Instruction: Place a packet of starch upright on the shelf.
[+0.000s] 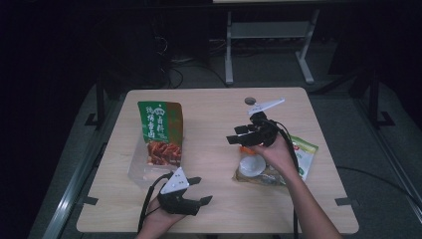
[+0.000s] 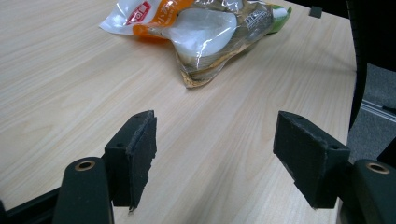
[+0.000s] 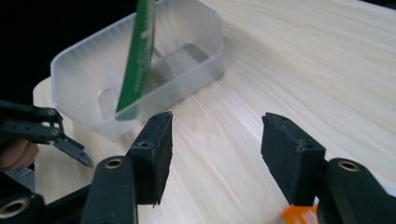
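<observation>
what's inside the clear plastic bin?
The clear plastic bin holds one green snack bag standing upright, its lower edge down inside and its top well above the rim. The bag hides the bin floor behind it in the high view, so anything there can't be seen.

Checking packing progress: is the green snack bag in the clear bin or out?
In: the green snack bag stands upright inside the clear bin, its lower end behind the wall.
</observation>
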`<control>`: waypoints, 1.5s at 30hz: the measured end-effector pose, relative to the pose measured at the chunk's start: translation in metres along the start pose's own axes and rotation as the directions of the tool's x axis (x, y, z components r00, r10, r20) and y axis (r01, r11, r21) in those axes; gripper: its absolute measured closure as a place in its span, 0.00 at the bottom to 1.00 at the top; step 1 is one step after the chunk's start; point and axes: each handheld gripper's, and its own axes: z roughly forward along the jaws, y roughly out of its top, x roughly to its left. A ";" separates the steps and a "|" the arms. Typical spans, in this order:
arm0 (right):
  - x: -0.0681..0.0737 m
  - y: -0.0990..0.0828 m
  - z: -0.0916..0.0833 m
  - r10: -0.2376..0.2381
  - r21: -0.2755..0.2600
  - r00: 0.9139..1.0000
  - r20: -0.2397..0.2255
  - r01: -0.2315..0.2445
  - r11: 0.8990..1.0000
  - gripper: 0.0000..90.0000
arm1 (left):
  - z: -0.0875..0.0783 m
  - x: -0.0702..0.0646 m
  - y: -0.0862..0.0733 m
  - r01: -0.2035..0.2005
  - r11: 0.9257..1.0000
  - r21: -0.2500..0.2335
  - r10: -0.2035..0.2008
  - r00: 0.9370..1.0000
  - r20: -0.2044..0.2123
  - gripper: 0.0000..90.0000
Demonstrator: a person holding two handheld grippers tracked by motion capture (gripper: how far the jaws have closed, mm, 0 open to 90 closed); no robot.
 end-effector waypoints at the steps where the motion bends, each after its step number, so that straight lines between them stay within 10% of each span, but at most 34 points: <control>1: -0.001 -0.003 -0.002 0.019 0.003 1.000 0.003 -0.019 1.000 0.48 | 0.001 0.000 0.000 -0.003 1.000 0.001 0.003 1.000 0.001 0.33; 24: -0.030 -0.052 -0.052 0.086 0.038 0.987 0.138 -0.092 0.995 0.48 | 0.005 -0.001 0.002 0.004 1.000 0.005 -0.004 1.000 0.003 0.32; 45: -0.059 -0.086 -0.073 0.181 0.048 0.956 0.231 -0.197 0.979 0.48 | 0.008 0.001 0.005 0.009 1.000 0.006 -0.009 1.000 0.004 0.32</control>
